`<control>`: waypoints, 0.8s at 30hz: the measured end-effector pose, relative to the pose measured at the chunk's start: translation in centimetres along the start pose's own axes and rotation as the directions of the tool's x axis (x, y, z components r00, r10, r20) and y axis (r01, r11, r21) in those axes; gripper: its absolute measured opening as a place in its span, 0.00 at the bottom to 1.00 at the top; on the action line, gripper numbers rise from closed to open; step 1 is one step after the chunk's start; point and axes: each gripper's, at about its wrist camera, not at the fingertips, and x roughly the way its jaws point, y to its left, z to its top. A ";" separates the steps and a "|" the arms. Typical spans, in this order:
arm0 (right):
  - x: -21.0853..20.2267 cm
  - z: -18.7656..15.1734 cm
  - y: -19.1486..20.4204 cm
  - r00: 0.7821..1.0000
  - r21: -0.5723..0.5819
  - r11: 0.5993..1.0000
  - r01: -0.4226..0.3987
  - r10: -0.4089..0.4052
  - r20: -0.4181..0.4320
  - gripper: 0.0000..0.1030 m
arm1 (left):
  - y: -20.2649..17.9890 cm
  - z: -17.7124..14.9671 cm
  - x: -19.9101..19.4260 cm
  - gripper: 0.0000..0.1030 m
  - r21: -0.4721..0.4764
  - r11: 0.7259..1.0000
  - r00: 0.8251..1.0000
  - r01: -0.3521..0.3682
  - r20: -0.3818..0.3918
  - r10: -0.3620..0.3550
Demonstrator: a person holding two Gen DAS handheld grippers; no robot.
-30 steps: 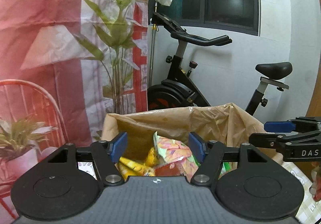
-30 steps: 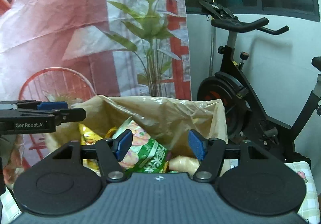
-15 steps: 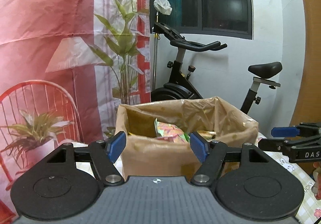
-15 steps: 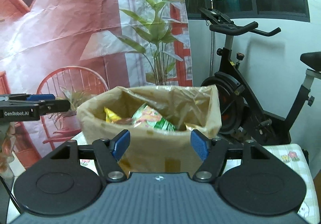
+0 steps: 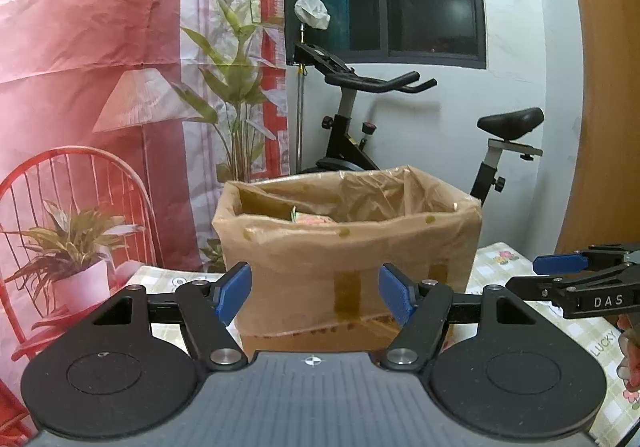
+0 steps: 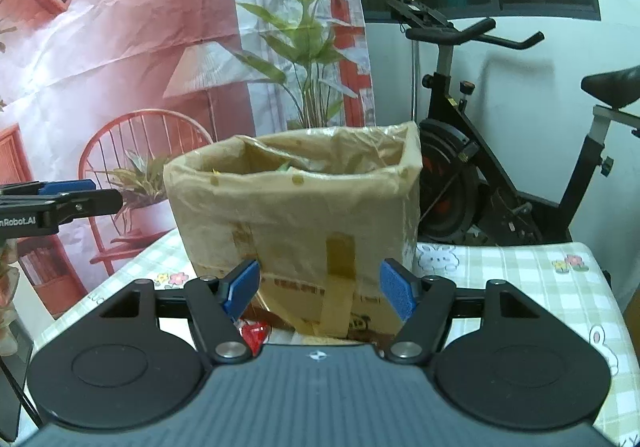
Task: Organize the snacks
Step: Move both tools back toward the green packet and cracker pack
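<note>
A cardboard box (image 5: 348, 247) lined with a brownish plastic bag stands on the checked tablecloth (image 6: 520, 271). A corner of a snack packet (image 5: 314, 219) peeks over its rim. My left gripper (image 5: 316, 297) is open and empty, held back from the box's front face. My right gripper (image 6: 318, 289) is open too, with nothing between its blue pads, facing the taped box (image 6: 296, 223) from near the table. A small red wrapped snack (image 6: 254, 333) lies on the cloth just under the right gripper's left finger. Each gripper shows in the other's view: the right gripper (image 5: 576, 271), the left gripper (image 6: 60, 193).
An exercise bike (image 5: 400, 119) stands behind the table by the white wall. A printed backdrop (image 5: 120, 67) with a chair and plants hangs at the left. A wooden panel (image 5: 608, 127) rises at the right. Bare tablecloth (image 6: 560, 287) stretches right of the box.
Both grippers have pulled back from over the box's open top, so the box has shrunk and its front face now shows. The snacks inside have dropped almost out of sight.
</note>
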 end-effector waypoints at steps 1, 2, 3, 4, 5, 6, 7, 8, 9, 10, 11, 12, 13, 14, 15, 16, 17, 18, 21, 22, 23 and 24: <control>0.0 -0.2 0.0 1.000 0.002 1.000 0.001 -0.001 -0.002 0.68 | 0.0 -0.2 0.0 0.71 -0.001 1.000 1.000 0.002 -0.003 -0.002; 0.0 -0.4 -0.1 1.000 0.003 1.000 0.002 -0.002 -0.004 0.68 | -0.1 -0.4 0.1 0.71 -0.003 1.000 1.000 0.003 -0.006 -0.003; -0.1 -0.6 -0.2 1.000 0.004 1.000 0.003 -0.003 -0.006 0.68 | -0.1 -0.7 0.0 0.71 -0.006 1.000 1.000 0.003 -0.008 -0.003; -0.1 -0.8 -0.2 1.000 0.006 1.000 0.003 -0.003 -0.008 0.68 | -0.1 -0.8 0.0 0.71 -0.009 1.000 1.000 0.003 -0.011 -0.003; -0.1 -0.9 -0.3 1.000 0.006 1.000 0.004 -0.004 -0.010 0.68 | -0.1 -1.0 0.1 0.71 -0.011 1.000 1.000 0.003 -0.014 -0.004; -0.1 -1.1 -0.3 1.000 0.006 1.000 0.004 -0.004 -0.011 0.68 | 0.0 -1.2 0.2 0.71 -0.013 1.000 1.000 0.003 -0.016 -0.003; -0.2 -1.2 -0.4 1.000 0.006 1.000 0.004 -0.004 -0.013 0.68 | -0.1 -1.4 0.2 0.71 -0.013 1.000 1.000 0.003 -0.018 -0.004; -0.2 -1.4 -0.4 1.000 0.006 1.000 0.004 -0.004 -0.015 0.68 | -0.1 -1.7 0.3 0.71 -0.014 1.000 1.000 0.003 -0.021 -0.004; -0.2 -1.7 -0.5 1.000 0.006 1.000 0.005 -0.005 -0.018 0.68 | -0.1 -1.9 0.3 0.71 -0.015 1.000 1.000 0.004 -0.024 -0.004; -0.2 -1.8 -0.5 1.000 0.006 1.000 0.005 -0.005 -0.021 0.68 | -0.1 -2.1 0.4 0.71 -0.016 1.000 1.000 0.005 -0.027 -0.005; -0.1 -2.0 -0.6 1.000 0.006 1.000 0.006 -0.005 -0.023 0.68 | -0.1 -2.3 0.5 0.71 -0.018 1.000 0.999 0.006 -0.031 -0.007; -0.1 -2.1 -0.6 1.000 0.006 1.000 0.006 -0.006 -0.027 0.68 | -0.2 -2.4 0.6 0.71 -0.019 1.000 0.999 0.008 -0.035 -0.009; 0.0 -2.2 -0.7 1.000 0.007 1.000 0.006 -0.006 -0.031 0.68 | -0.3 -2.7 0.7 0.71 -0.021 1.000 0.999 0.009 -0.038 -0.009; 0.1 -2.4 -0.7 0.999 0.008 1.000 0.007 -0.007 -0.035 0.68 | -0.3 -2.9 0.7 0.71 -0.021 1.000 0.999 0.008 -0.041 -0.009; 0.1 -2.5 -0.8 0.999 0.008 1.000 0.008 -0.008 -0.038 0.68 | -0.4 -3.1 0.7 0.71 -0.021 1.000 0.999 0.008 -0.044 -0.008; 0.2 -2.6 -0.9 0.999 0.009 1.000 0.008 -0.008 -0.041 0.68 | -0.4 -3.3 0.8 0.71 -0.021 1.000 0.999 0.008 -0.047 -0.009; 0.2 -2.8 -1.0 0.999 0.011 1.000 0.008 -0.008 -0.044 0.68 | -0.4 -3.4 0.8 0.71 -0.022 1.000 0.999 0.009 -0.049 -0.011; 0.3 -2.9 -1.1 0.999 0.013 1.000 0.008 -0.007 -0.047 0.68 | -0.4 -3.6 0.9 0.71 -0.024 1.000 0.999 0.010 -0.052 -0.011; 0.6 -3.3 -1.3 0.998 0.016 1.000 0.009 -0.008 -0.055 0.68 | -0.4 -4.0 1.1 0.71 -0.028 1.000 0.998 0.009 -0.060 -0.011; 0.7 -3.4 -1.3 0.998 0.017 1.000 0.010 -0.008 -0.058 0.68 | -0.3 -4.1 1.2 0.71 -0.029 1.000 0.998 0.009 -0.063 -0.011; 0.7 -3.5 -1.4 0.998 0.018 1.000 0.009 -0.008 -0.060 0.68 | -0.3 -4.2 1.3 0.71 -0.030 1.000 0.998 0.008 -0.067 -0.010; 0.8 -3.6 -1.4 0.998 0.019 1.000 0.009 -0.008 -0.062 0.68 | -0.3 -4.4 1.4 0.71 -0.030 1.000 0.997 0.007 -0.071 -0.010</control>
